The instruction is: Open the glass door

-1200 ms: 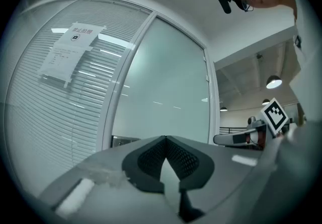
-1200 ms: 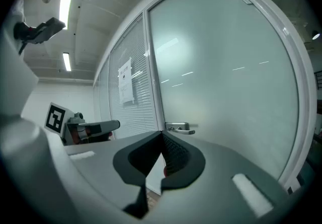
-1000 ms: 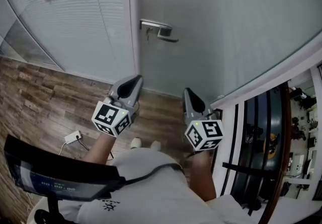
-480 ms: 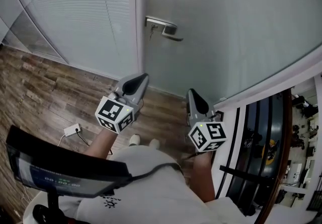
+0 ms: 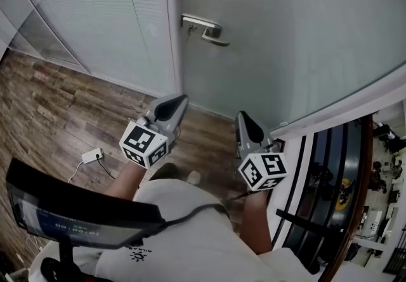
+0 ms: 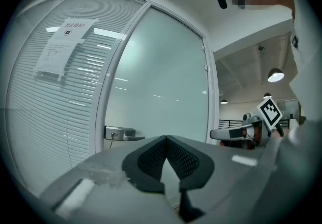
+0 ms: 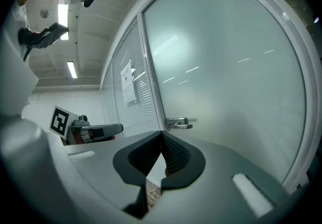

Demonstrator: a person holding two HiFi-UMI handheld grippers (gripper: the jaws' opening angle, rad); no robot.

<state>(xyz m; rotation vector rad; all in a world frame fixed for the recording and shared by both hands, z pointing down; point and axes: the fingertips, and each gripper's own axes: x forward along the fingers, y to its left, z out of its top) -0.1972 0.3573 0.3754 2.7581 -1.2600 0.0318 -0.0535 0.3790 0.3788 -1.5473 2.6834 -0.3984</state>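
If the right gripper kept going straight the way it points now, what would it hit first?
Most likely the glass door, close by its handle. The right gripper, jaws shut, aims there with nothing in between. Depth is unclear, so it could meet either the handle or the glass beside it.

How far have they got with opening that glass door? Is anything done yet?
Nothing looks done: the glass door looks closed in its frame, its lever handle untouched. In hand: the left gripper and right gripper point toward the door, jaws together and empty, short of the handle. Left: reach the handle, press it and swing the door open.
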